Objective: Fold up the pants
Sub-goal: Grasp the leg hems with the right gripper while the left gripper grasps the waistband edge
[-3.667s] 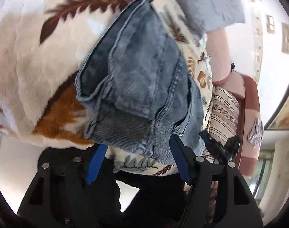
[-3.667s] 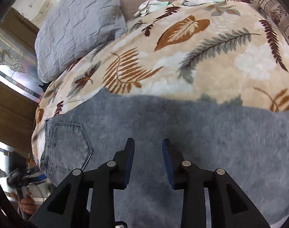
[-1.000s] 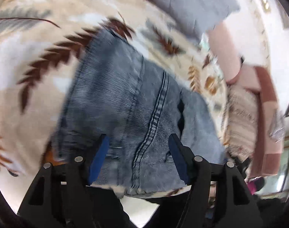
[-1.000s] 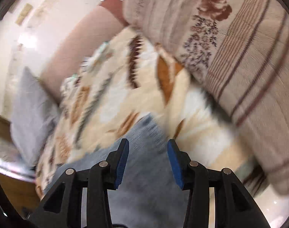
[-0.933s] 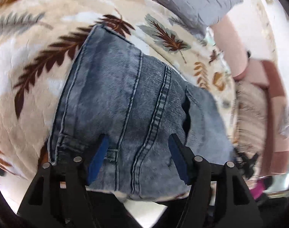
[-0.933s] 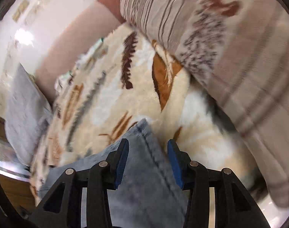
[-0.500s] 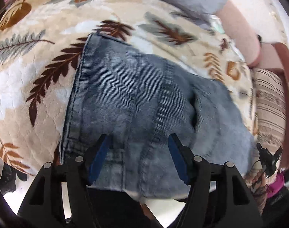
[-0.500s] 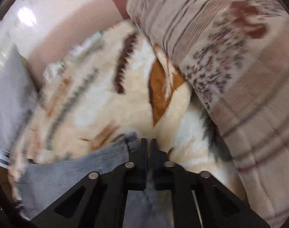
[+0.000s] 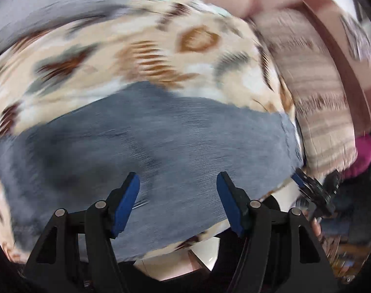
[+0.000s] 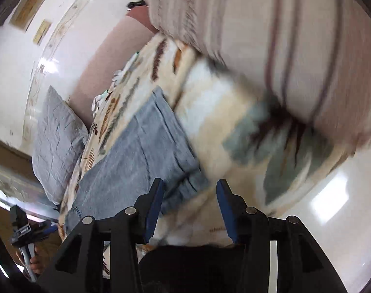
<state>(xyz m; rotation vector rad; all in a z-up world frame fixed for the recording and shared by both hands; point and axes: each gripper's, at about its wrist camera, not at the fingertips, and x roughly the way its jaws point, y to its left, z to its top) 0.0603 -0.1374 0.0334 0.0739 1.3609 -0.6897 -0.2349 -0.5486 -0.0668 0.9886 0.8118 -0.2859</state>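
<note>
left wrist view: left gripper wide apart, empty, above pants spread flat ahead on leaf-print blanket; blurred, contact unclear | right wrist view: right gripper just reopened, nothing between pads, pants hem corner just ahead-left; striped cushion ahead-right

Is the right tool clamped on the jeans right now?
No. The right tool stands open above the jeans, its blue pads apart and no denim pinched between them.
</note>
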